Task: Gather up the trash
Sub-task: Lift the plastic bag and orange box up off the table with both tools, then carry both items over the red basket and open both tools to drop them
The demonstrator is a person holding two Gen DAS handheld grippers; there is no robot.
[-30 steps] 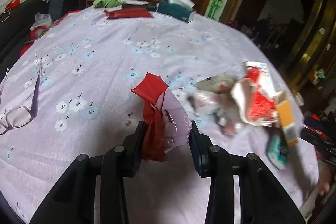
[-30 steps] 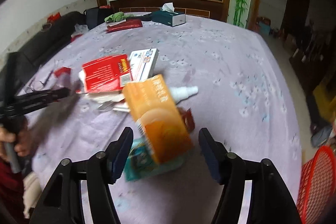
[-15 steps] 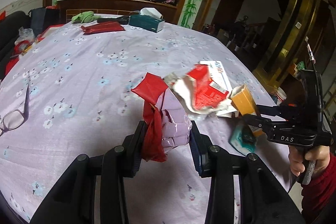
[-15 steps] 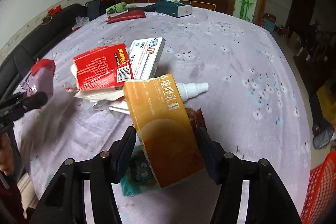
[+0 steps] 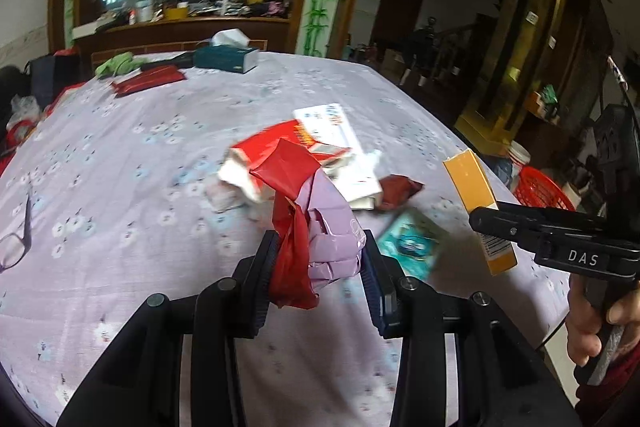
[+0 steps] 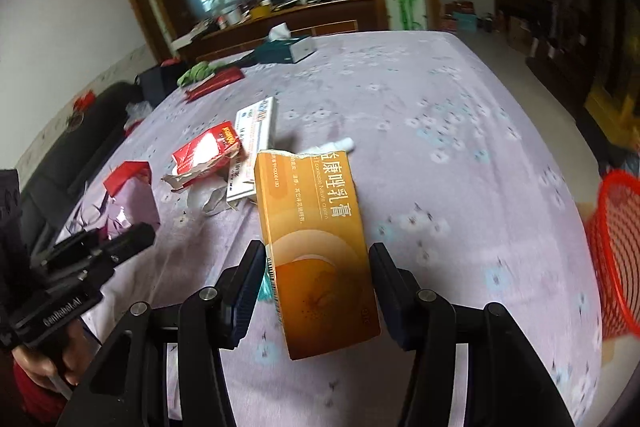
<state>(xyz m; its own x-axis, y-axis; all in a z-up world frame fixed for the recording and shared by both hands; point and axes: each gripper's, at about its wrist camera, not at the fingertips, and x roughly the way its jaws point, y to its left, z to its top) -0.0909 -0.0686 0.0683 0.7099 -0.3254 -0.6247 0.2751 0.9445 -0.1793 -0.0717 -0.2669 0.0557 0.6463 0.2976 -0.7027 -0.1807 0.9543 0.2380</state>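
My left gripper is shut on a crumpled red and lilac wrapper, held above the table. In the right wrist view this wrapper shows at the left. My right gripper is shut on an orange carton, lifted off the cloth; the left wrist view shows the carton at the right. On the table lie a torn red box, a white box, a white tube, a teal packet and a dark red wrapper.
A red mesh basket stands on the floor past the table's right edge. A teal tissue box, a red pouch and a green cloth sit at the far end. Glasses lie at the left. A hand holds the right gripper's handle.
The right gripper closed on the orange carton and lifted it off the table. Both grippers swung right toward the red basket, the left still carrying the wrapper.
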